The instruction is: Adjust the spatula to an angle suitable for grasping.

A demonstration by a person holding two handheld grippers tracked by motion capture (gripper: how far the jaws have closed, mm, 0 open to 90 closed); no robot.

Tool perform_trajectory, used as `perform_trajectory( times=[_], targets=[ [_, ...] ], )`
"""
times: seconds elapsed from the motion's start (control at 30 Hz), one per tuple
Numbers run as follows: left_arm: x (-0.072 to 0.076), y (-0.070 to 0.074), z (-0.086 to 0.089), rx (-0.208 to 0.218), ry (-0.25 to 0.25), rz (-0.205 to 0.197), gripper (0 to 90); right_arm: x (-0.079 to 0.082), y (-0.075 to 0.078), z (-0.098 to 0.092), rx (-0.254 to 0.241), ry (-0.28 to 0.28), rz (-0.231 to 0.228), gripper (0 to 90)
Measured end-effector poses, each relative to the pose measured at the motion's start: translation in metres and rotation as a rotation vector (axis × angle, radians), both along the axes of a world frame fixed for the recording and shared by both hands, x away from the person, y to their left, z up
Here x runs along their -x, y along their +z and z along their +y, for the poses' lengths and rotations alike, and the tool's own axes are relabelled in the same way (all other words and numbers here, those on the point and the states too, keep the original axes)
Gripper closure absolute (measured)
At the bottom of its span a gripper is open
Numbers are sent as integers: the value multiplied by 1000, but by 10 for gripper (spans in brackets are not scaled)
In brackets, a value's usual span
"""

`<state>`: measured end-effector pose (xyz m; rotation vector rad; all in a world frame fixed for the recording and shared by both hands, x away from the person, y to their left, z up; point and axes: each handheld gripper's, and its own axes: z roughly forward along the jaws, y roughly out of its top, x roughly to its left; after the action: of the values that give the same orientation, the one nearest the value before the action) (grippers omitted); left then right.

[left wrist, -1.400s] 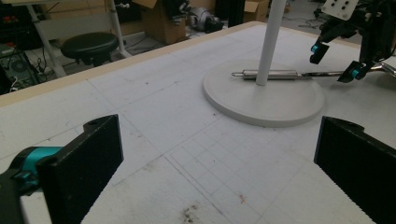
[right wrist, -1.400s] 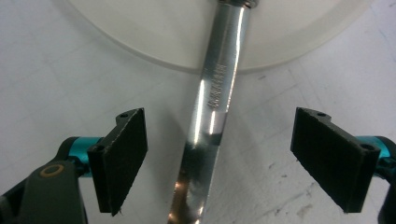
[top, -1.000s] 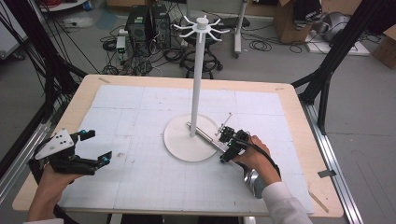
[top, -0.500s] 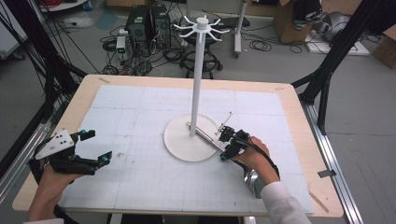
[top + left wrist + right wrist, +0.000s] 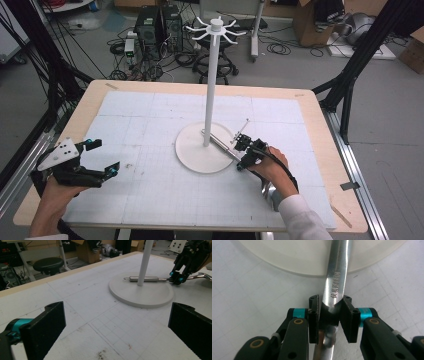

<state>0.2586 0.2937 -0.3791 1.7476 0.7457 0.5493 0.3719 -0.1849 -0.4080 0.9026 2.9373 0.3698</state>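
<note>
Cluttered workshop floor with cables, a black stool and cardboard boxes surrounds a light wooden bench [image 5: 320, 130] topped with a white gridded mat [image 5: 150, 150]. Seen from the high view, a tall white stand with a round flat base and a ring of hooks on top [image 5: 209, 90] sits near the middle of the mat. A long shiny steel utensil handle [image 5: 220, 142] lies across the base, touching the pole and running out over the base's right rim. The right hand-held gripper [image 5: 244, 156], held in the person's hand at the right, meets the handle just off that rim. The left hand-held gripper [image 5: 102, 159] hovers at the mat's left edge, well apart from the stand.

From the left gripper view, its two black jaws stand spread wide with nothing between them. Beyond them the stand's base [image 5: 141, 291] carries the steel handle [image 5: 143, 278], with the right hand-held gripper [image 5: 176, 280] at its far end.

From the right gripper view, the jaws have just been closing and now pinch the engraved steel handle [image 5: 335, 285] from both sides, just outside the white base [image 5: 307, 257].
</note>
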Motion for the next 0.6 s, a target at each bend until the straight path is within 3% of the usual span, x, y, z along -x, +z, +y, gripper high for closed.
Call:
perform_trajectory(
  times=[0.1,0.2,0.6],
  targets=[
    [0,0,0,-2,-2,0,18,1,1,-1,28,-24,-23,737],
    [-1,0,0,-1,-1,-1,17,0,1,-5,14,-37,-8,741],
    [0,-1,0,-2,-1,0,18,-1,5,-8,18,-55,-27,745]
  ],
)
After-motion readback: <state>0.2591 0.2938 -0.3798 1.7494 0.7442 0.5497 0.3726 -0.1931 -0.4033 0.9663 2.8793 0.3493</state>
